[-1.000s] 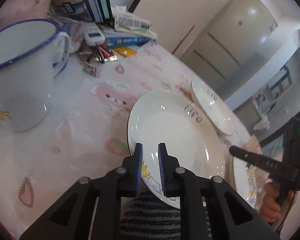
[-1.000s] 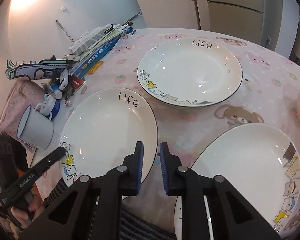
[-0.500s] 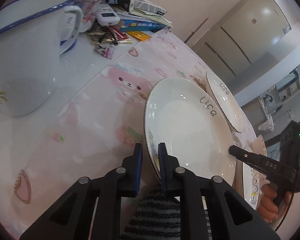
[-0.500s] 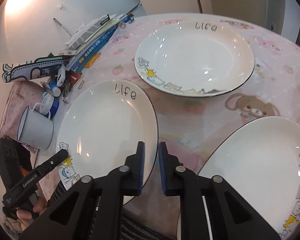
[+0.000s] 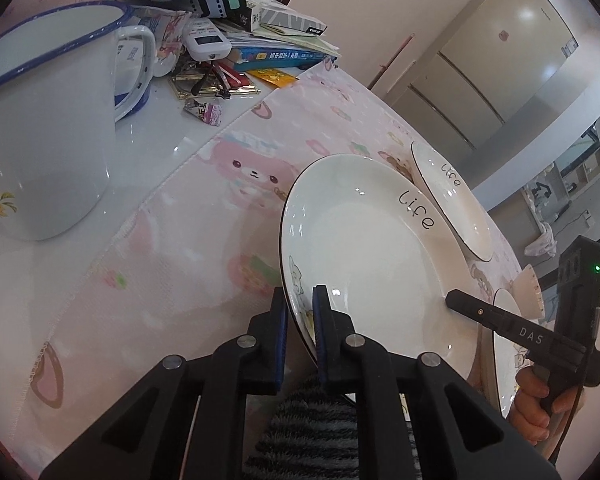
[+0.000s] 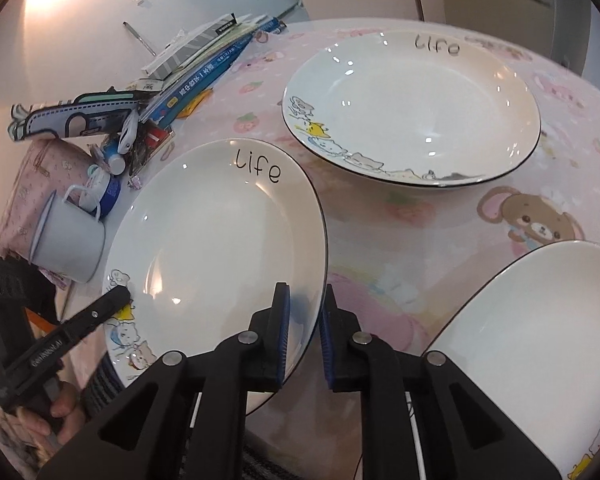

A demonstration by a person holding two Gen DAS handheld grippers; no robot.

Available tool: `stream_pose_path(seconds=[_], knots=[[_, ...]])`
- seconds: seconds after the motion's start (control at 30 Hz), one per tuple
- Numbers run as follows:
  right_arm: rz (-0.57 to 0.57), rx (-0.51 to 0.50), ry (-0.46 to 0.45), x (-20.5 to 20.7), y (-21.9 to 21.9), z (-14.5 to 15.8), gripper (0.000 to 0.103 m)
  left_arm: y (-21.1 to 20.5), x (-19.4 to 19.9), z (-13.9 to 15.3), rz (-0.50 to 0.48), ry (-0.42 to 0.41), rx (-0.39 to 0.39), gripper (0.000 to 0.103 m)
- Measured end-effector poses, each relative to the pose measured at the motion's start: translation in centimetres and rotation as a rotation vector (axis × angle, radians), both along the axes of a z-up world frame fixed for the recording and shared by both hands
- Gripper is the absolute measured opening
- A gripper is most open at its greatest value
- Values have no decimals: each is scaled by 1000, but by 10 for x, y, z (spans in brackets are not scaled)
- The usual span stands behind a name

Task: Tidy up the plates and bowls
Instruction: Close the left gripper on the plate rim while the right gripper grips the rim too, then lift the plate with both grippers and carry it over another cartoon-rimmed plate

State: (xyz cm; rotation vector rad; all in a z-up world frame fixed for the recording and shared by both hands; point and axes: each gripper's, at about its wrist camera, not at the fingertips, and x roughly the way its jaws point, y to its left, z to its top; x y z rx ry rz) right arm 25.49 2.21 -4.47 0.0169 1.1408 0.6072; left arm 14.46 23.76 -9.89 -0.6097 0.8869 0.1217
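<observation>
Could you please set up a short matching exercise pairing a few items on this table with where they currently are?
Items:
1. near plate
2. far plate
3. enamel mug
4. blue book

Places:
A. in the clutter pile by the wall
B. beside the pink pouch
C. between both hand-held grippers' fingers
D. alone at the table's far side

Pairs: 1-C, 2-D, 3-B, 4-A

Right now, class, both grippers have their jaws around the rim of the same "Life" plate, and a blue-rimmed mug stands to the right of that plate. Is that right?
Not quite. The mug stands to the left of the plate, not the right, as the right wrist view shows. The rest holds: the left gripper and the right gripper each have their jaws around that plate's rim.
</observation>
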Motion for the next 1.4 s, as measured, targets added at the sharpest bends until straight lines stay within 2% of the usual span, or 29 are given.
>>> stream_pose_path(seconds=[0.07, 0.17, 0.33, 0.63, 0.73, 0.9, 1.07, 1.27, 1.4], knots=[[7, -16, -38, -4, 2, 1, 14, -5, 0, 4, -2, -1, 48, 13], [-3, 7, -54, -5, -1, 5, 14, -10, -5, 13, -5, -47, 90, 13], [2, 31, -143, -16, -4, 30, 14, -17, -13, 31, -7, -108, 146, 13], [-27, 72, -224, -41, -29, 80, 14, -42, -28, 87, -26, -196, 210, 13], [-51, 92, -250, -49, -47, 97, 14, -60, -30, 110, -48, -230, 210, 13], [-83, 123, -237, -59, -91, 120, 14, -96, -29, 129, -119, -259, 217, 13], [-152, 81, -282, -75, -130, 126, 14, -144, -27, 129, -190, -260, 228, 14], [-231, 98, -218, -76, -177, 103, 15, -184, -16, 110, -257, -207, 210, 14], [-264, 105, -180, -74, -199, 82, 15, -207, -4, 92, -292, -151, 239, 14]])
